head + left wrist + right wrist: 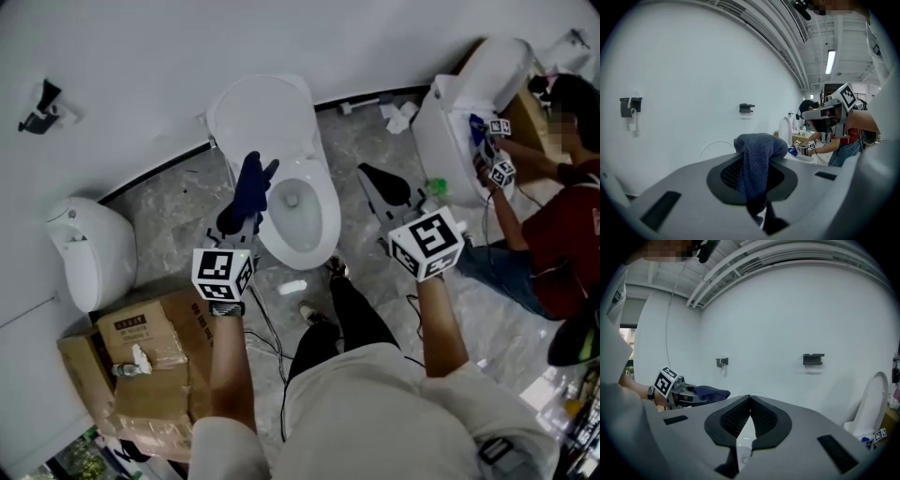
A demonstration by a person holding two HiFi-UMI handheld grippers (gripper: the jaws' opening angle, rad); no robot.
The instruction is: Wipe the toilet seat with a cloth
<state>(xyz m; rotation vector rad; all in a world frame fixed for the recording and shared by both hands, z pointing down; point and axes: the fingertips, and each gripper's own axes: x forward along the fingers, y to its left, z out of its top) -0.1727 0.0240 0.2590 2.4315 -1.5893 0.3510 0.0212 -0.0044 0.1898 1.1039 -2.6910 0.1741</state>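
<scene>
A white toilet [323, 220] stands on the grey floor with its lid [267, 117] raised against the wall. My left gripper [246, 214] hangs over the bowl's left side, shut on a dark blue cloth [254, 184]. In the left gripper view the cloth [757, 164] is draped between and over the jaws, hiding their tips. My right gripper [367, 172] is held to the right of the bowl, above the floor. Its jaws [750, 400] meet at the tips with nothing between them. From there I also see the cloth [711, 392] in the left gripper.
A second toilet [455, 127] stands at the right, where another person [562, 234] works with marked grippers. A white wall-hung fixture [89, 248] and flattened cardboard boxes [155, 366] lie at the left. My legs and shoes [323, 309] are just in front of the bowl.
</scene>
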